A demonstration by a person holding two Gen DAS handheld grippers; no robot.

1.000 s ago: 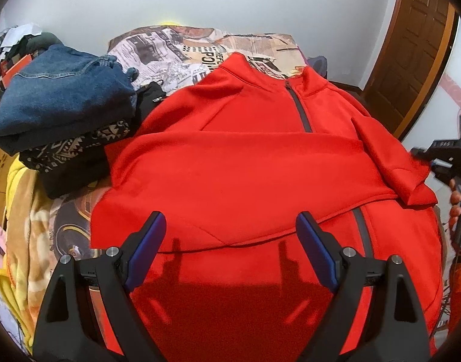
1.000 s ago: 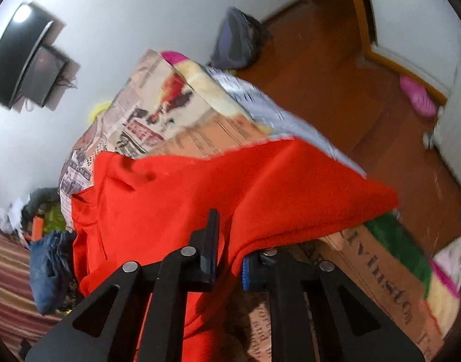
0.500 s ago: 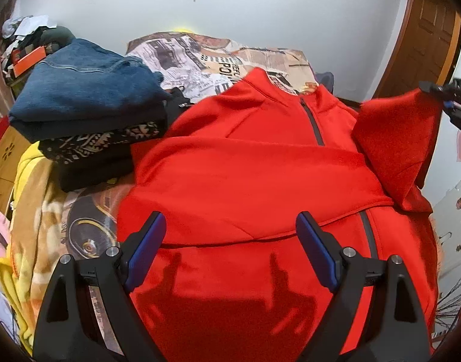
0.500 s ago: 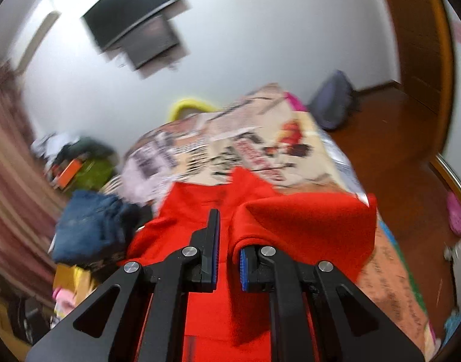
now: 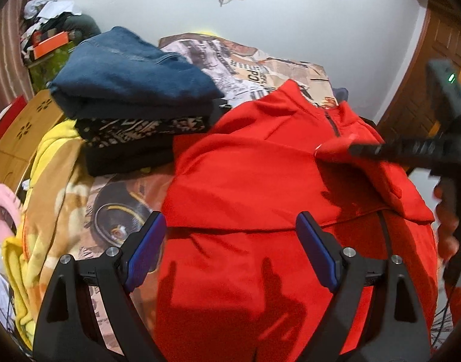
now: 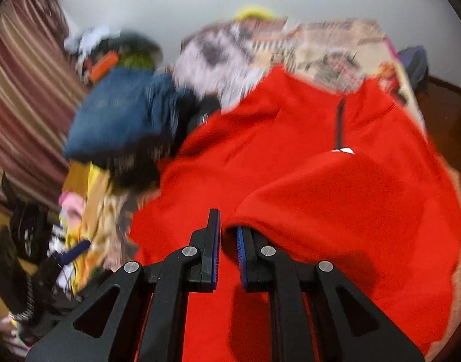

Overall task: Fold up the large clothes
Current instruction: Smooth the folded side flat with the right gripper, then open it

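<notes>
Swung inward over the chest, the right claw (image 6: pixel 227 235) stays clamped on the red sweatshirt's (image 5: pixel 260 187) sleeve (image 6: pixel 336 199). Beyond it the sweatshirt lies spread on the bed (image 5: pixel 254 57). Left claw (image 5: pixel 230 250) hovers over the hem, jaws apart, beside folded jeans (image 5: pixel 130 81).

The newsprint-patterned bedspread (image 5: pixel 254 60) bears print, of which only "PO" reads clearly

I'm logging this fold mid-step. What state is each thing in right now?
Red sweatshirt: spread on the bed, one sleeve folded across the chest, the other lifted.
Right claw: shut on the sleeve's fabric.
Left claw: open, holding nothing.
Jeans: folded, top of a stack.
</notes>
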